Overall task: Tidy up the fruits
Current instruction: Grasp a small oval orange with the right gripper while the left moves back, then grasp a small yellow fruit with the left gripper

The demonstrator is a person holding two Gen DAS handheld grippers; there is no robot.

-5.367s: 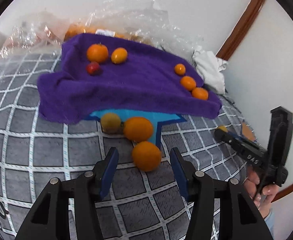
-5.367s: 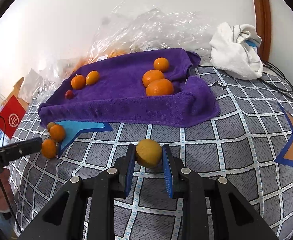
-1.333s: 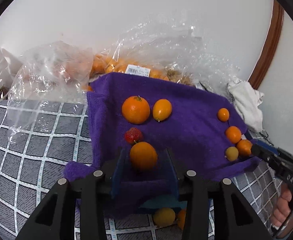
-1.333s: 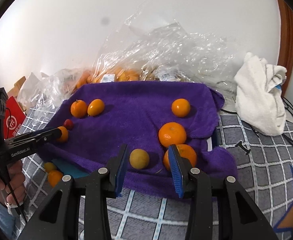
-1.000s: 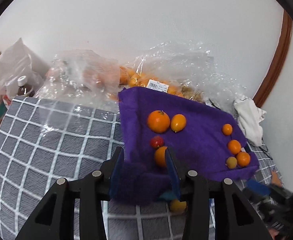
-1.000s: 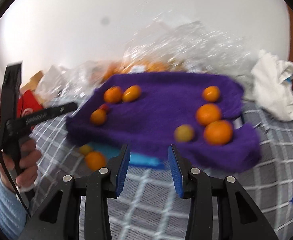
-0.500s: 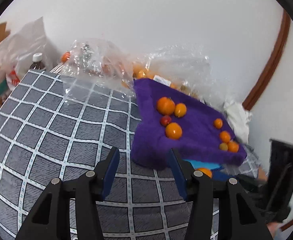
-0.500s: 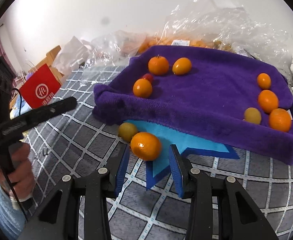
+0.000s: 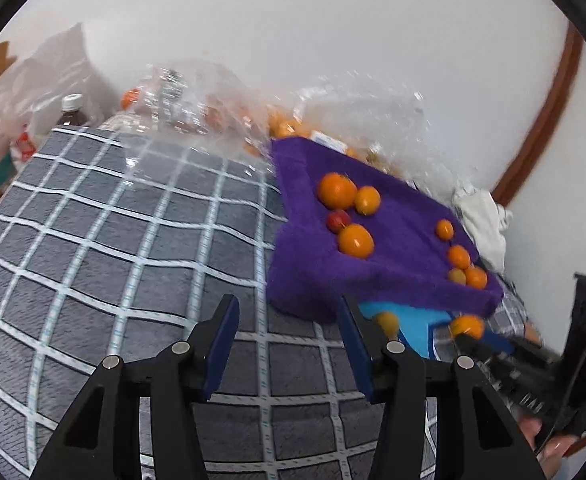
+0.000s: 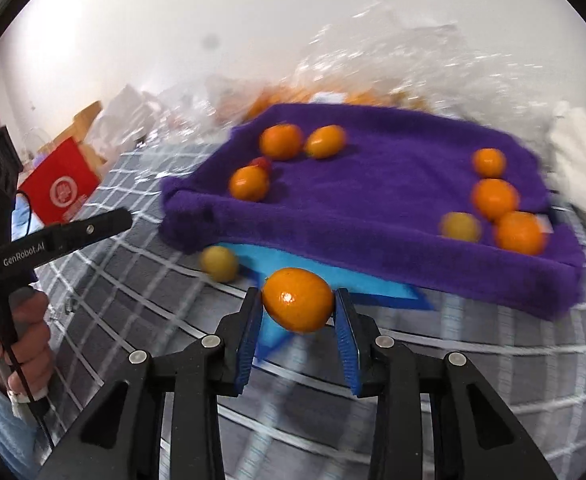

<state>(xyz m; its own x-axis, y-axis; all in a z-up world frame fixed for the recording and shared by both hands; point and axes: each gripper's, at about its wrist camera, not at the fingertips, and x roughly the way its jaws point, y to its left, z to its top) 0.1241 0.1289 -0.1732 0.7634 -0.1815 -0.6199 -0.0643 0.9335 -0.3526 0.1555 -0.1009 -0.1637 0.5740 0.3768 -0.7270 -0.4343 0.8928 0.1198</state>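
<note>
Looking along your left claw (image 9: 289,344), you see its jaws standing apart with nothing between them, only the grey checked cover (image 9: 113,240) below; the purple towel (image 9: 393,276) with the sorted fruit lies ahead to the right, and your other tool shows blurred at the lower right with an orange spot at its tip. Turning to the right wrist view, your right claw (image 10: 297,316) has just been closing, and the orange (image 10: 297,305) now sits between the blue pads (image 10: 249,332), at the edge of the blue star patch (image 10: 333,276) just in front of the towel; both pads look to be touching its sides, though blur leaves that short of certain. A yellowish fruit (image 10: 219,263) lies just left of it, still on the cover. Judge this orange as light, round and smooth-skinned, firm yet bruisable: it will likely roll or squirt out if pinched off-centre. Take it across its widest middle, as you seem to, and squeeze only enough to lift.
</note>
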